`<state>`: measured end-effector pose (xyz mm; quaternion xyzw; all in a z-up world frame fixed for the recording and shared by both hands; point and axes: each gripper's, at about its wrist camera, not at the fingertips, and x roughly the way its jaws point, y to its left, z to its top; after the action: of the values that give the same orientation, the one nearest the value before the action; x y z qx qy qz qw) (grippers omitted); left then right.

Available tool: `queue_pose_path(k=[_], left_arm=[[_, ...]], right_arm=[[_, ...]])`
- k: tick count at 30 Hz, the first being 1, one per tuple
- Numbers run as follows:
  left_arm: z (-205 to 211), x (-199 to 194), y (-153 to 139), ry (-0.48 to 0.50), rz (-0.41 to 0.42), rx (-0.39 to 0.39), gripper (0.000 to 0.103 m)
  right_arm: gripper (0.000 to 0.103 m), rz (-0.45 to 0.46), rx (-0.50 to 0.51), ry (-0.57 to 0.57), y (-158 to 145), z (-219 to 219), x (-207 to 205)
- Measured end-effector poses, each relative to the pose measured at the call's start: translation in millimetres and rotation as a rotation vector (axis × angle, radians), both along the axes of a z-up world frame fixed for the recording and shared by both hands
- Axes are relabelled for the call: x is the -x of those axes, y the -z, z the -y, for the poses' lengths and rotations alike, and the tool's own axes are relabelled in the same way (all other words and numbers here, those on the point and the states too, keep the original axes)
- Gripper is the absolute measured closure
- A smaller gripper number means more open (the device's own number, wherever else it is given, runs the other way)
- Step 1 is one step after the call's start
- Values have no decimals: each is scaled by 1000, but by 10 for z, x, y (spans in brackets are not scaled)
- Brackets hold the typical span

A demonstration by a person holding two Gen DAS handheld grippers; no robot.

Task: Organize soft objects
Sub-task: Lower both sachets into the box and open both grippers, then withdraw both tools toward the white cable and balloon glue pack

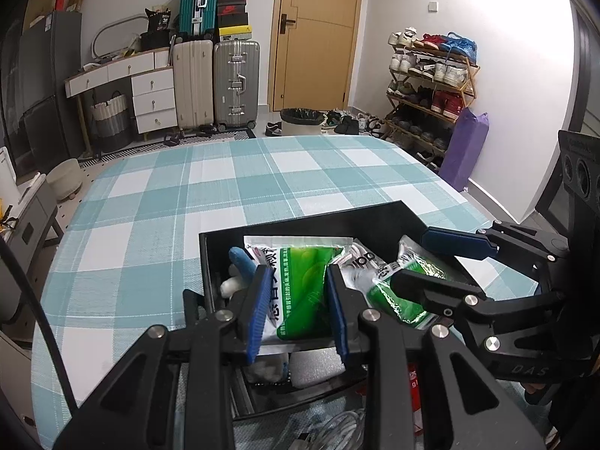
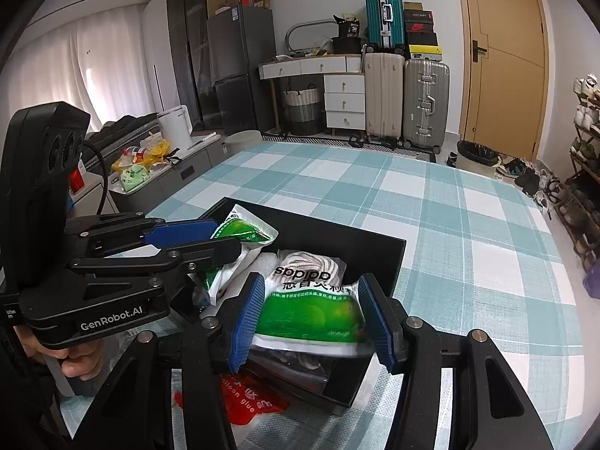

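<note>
Inside the black box (image 1: pixel 221 262), each green packet (image 1: pixel 300 292) lies lengthwise between its own gripper's parted fingers: left gripper (image 1: pixel 300 311), right gripper (image 2: pixel 311 322), neither visibly clamped

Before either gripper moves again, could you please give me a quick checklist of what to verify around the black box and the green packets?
1. Left gripper straddles a green packet: ok.
2. Left grip is closed firmly on it: cannot tell.
3. Right gripper has its blue pads on both sides of the second green packet: ok.
4. Both packets are over the black box: ok.
5. Room left in the box beside the adidas bag: cannot tell.
6. Grippers apart from each other: ok, though close.
</note>
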<state>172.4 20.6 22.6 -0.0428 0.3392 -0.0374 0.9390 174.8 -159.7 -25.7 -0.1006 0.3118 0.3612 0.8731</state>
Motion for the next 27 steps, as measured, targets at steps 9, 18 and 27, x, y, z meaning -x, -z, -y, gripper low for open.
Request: queue_pose_path(k=[9, 18, 27], left_arm=[[13, -17, 46, 6, -35, -5, 67], [-62, 160, -56, -2, -23, 39, 41], [-48, 548, -147, 0, 40, 13, 6]], right_arm=[[48, 15, -5, 2, 0, 27, -4], [5, 41, -9, 70, -102, 253, 143], [1, -20, -13, 133, 26, 409, 322]])
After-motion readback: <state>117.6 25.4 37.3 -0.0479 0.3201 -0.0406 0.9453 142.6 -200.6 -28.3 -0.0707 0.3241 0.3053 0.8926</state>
